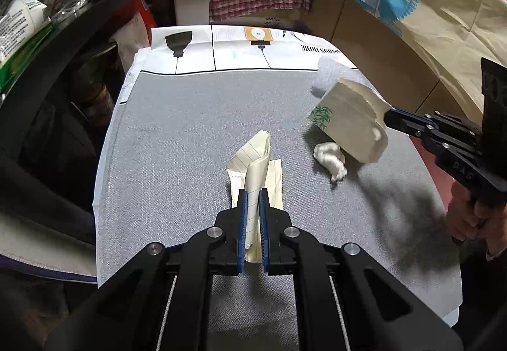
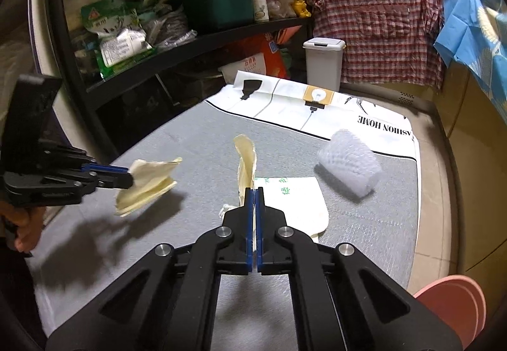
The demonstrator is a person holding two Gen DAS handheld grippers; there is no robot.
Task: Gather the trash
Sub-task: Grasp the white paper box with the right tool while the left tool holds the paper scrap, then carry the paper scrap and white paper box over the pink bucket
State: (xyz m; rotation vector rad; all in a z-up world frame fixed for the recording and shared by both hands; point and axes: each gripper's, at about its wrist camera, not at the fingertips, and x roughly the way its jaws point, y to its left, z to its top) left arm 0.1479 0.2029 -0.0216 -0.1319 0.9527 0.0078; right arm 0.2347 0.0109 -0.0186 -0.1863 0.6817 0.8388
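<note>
My left gripper (image 1: 252,192) is shut on a folded piece of yellow lined paper (image 1: 257,167) and holds it above the grey mat (image 1: 177,135); it also shows in the right wrist view (image 2: 149,183). My right gripper (image 2: 254,191) is shut on the rim of a flattened paper cup (image 2: 291,202) with green print, held above the mat; the cup also shows in the left wrist view (image 1: 348,119). A crumpled white tissue (image 1: 331,159) lies on the mat under the cup. A white foam net sleeve (image 2: 348,165) lies at the far right of the mat.
A white lidded bin (image 1: 191,3) stands beyond the far end of the table. A black shelf rack (image 2: 190,43) full of bags and boxes runs along the left. A plaid shirt (image 2: 374,24) hangs at the back. A pink stool (image 2: 453,303) stands at the near right.
</note>
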